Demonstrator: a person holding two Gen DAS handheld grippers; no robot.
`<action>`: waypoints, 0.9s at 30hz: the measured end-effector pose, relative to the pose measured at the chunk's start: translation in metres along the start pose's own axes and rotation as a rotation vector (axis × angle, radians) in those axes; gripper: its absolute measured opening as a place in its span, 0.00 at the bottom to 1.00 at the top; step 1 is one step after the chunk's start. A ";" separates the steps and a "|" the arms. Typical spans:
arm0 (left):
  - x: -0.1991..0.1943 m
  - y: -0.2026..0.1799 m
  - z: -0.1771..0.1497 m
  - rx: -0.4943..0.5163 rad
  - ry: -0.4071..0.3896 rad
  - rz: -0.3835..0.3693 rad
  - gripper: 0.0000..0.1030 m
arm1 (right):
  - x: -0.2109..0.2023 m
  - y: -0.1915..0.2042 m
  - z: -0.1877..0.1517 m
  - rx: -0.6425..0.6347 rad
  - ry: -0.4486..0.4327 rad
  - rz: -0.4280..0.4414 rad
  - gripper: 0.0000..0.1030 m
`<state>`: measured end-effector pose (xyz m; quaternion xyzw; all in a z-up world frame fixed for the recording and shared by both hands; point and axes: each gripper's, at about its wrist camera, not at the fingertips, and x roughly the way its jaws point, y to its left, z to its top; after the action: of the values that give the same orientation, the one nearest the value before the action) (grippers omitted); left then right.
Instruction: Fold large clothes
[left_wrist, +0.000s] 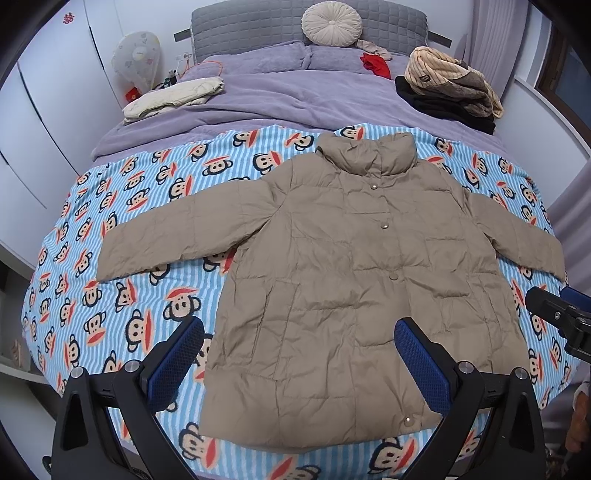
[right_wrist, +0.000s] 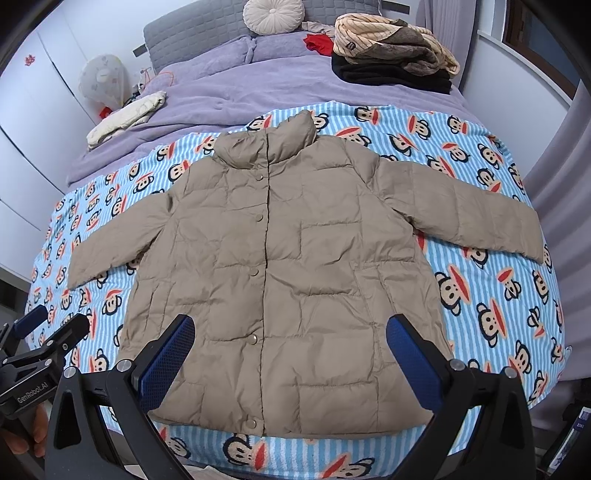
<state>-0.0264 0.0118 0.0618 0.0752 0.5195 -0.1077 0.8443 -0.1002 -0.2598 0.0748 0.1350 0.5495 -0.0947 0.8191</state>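
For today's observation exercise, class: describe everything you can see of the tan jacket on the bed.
The tan jacket is a quilted, puffy coat with a stand-up collar and snap buttons down its closed front. It lies flat, front up, sleeves spread, collar toward the headboard, on the monkey-print blanket. Nothing else touches it; both grippers hover open above its hem.

Both views look steeply down from above the foot of the bed (left_wrist: 155, 229), facing its headboard (left_wrist: 258, 29), which lies along the top of each frame.

The left wrist view sits above its own hand-held gripper (left_wrist: 299, 358), whose fingers rise from the bottom edge. Here the tan jacket (left_wrist: 351, 258) fills the centre and right.

The right wrist view rides the right hand-held gripper (right_wrist: 291, 356) and stands a little further right, so the jacket is centred.

Both share the jacket, the monkey-print blanket (right_wrist: 480, 266) and the stacked clothes (right_wrist: 391, 48) at upper right. Each view catches the other gripper at its side edge.
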 end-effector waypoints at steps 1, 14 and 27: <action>0.000 0.000 0.000 0.000 0.000 0.000 1.00 | 0.001 -0.001 0.000 0.000 0.000 0.000 1.00; -0.002 0.000 -0.004 0.000 0.002 0.000 1.00 | 0.001 -0.001 0.001 0.001 0.001 -0.002 1.00; -0.004 -0.002 -0.007 -0.001 0.008 0.004 1.00 | 0.000 0.000 0.000 0.005 0.009 0.000 1.00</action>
<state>-0.0347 0.0124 0.0618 0.0762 0.5226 -0.1057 0.8426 -0.1001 -0.2600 0.0748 0.1374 0.5530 -0.0953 0.8162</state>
